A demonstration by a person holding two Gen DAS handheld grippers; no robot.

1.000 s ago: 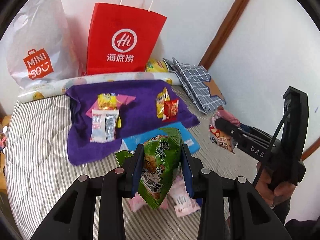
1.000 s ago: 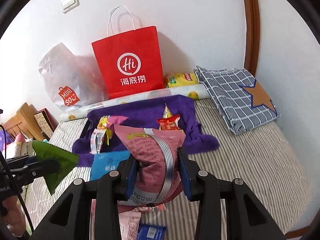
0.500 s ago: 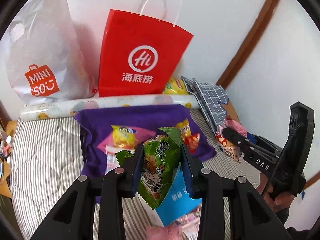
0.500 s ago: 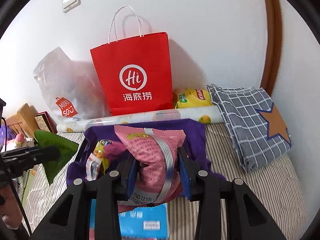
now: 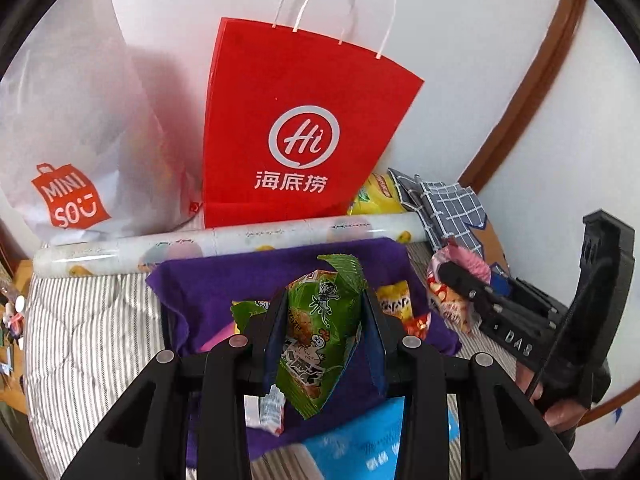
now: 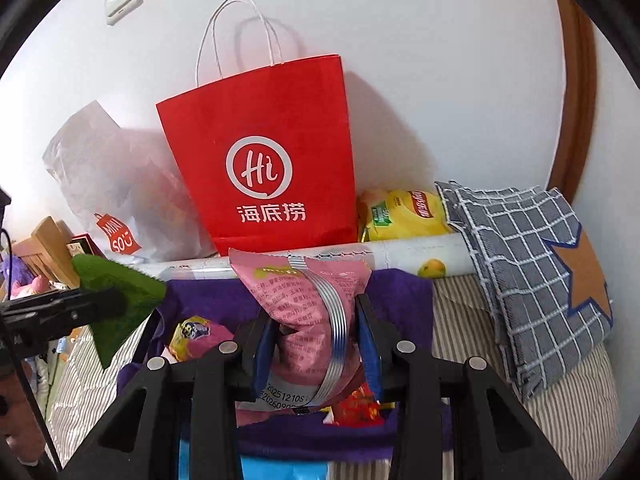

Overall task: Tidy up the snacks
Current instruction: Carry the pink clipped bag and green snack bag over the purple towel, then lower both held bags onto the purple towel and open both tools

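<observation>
Wall-side bed [image 5: 84, 344], crowded far edge

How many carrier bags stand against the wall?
2: the red paper bag in the middle, and the white plastic bag to its left. More may be hidden behind them.

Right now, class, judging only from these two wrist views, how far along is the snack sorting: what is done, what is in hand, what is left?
Done: a few packets, such as the yellow-and-pink packet, lie on the purple cloth.
In hand: the left hand-held gripper clamps a green snack bag; the right hand-held gripper clamps a pink snack bag. Both are above the cloth.
Left: setting both down, plus the yellow chip bag beside the red paper bag.
</observation>
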